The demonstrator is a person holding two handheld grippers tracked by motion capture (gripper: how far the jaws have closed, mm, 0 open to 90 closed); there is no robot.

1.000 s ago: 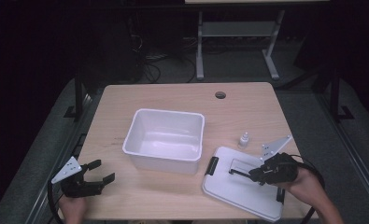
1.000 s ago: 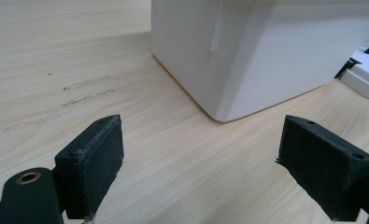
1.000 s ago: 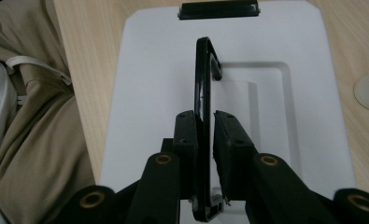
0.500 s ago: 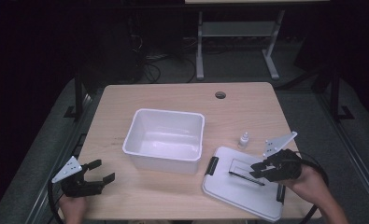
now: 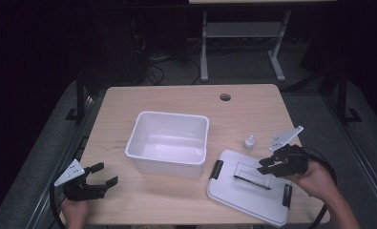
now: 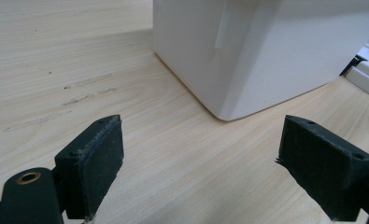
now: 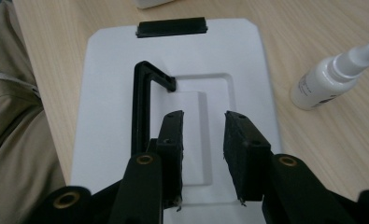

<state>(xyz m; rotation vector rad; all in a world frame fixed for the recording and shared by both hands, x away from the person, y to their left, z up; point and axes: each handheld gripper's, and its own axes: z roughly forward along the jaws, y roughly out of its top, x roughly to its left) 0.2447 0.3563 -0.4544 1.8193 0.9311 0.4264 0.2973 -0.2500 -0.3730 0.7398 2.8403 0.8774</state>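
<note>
Dim background; lid (image 5: 251,190) corner overhanging table (image 5: 176,98).

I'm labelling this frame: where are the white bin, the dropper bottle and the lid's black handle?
white bin (image 5: 148,141), high view, left rim.
dropper bottle (image 7: 318,83), right gripper view, its body.
black handle (image 7: 141,109), right gripper view, its long bar.

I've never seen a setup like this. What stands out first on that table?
A white tub sits mid-table, with its grey lid lying flat to its right. The right gripper hovers over the lid's black handle, jaws slightly apart, and a small dropper bottle stands just beyond.
</note>
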